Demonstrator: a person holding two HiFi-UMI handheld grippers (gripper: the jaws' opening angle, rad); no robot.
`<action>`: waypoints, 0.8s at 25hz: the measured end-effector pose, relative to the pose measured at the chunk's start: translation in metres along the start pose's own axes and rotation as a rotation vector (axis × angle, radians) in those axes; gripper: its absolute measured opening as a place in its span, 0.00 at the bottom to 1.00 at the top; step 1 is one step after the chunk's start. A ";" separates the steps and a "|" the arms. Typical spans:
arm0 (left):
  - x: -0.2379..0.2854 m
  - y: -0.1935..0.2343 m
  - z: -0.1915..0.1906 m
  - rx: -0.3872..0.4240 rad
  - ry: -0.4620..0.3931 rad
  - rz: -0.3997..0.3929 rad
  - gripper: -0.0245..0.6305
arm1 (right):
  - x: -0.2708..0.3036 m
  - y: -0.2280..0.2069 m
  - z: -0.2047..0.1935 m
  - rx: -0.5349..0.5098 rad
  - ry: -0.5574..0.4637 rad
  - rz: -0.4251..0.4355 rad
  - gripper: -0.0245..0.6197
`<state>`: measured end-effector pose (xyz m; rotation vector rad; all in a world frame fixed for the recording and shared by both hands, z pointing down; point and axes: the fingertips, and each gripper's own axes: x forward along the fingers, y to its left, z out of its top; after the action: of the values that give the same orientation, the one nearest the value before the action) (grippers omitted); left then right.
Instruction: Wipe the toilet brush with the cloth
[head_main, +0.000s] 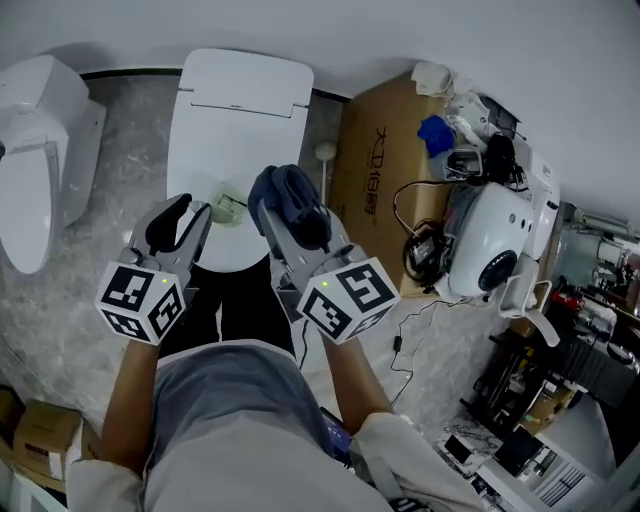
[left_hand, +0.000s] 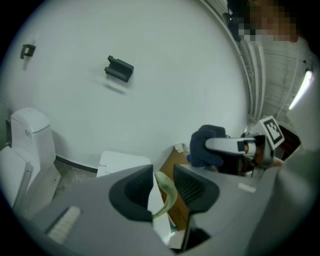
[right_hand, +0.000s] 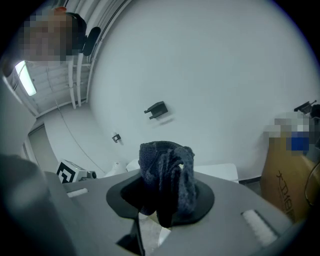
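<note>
Dark blue cloth (head_main: 290, 200) is pinched between the jaws of the right gripper (head_main: 285, 218), and it is seen bunched up and standing above the pads in the right gripper view (right_hand: 167, 182). In the left gripper view the same cloth (left_hand: 205, 145) is shown wrapped over the tip of the right gripper (left_hand: 225, 145), raised and off to the side. The jaws of the left gripper (head_main: 197, 208) are closed on a thin white piece with a pale green curved strip, taken to be part of the toilet brush (left_hand: 167, 192); which part of it cannot be told. In the head view this toilet brush (head_main: 228, 208) is held just beside the cloth — whether the two touch cannot be made out. Both grippers are held over the closed lid of a white toilet (head_main: 240, 100), with the person's knees below them. A second toilet (head_main: 35, 170) is placed at the left on the grey marbled floor (head_main: 110, 260), and a cardboard box (head_main: 375, 160) is stood at the right, against the wall.
</note>
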<state>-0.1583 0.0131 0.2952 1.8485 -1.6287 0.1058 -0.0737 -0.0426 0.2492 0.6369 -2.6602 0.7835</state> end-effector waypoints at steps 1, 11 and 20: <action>0.002 0.000 -0.001 0.000 -0.003 0.008 0.04 | 0.005 -0.007 -0.002 0.002 0.011 0.009 0.19; 0.012 0.008 -0.005 -0.052 -0.070 0.071 0.04 | 0.065 -0.041 -0.048 0.036 0.145 0.180 0.19; 0.010 0.014 -0.007 -0.096 -0.142 0.122 0.04 | 0.127 -0.052 -0.113 0.003 0.334 0.420 0.19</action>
<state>-0.1661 0.0083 0.3116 1.7169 -1.8117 -0.0514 -0.1400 -0.0589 0.4127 -0.0629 -2.5005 0.9074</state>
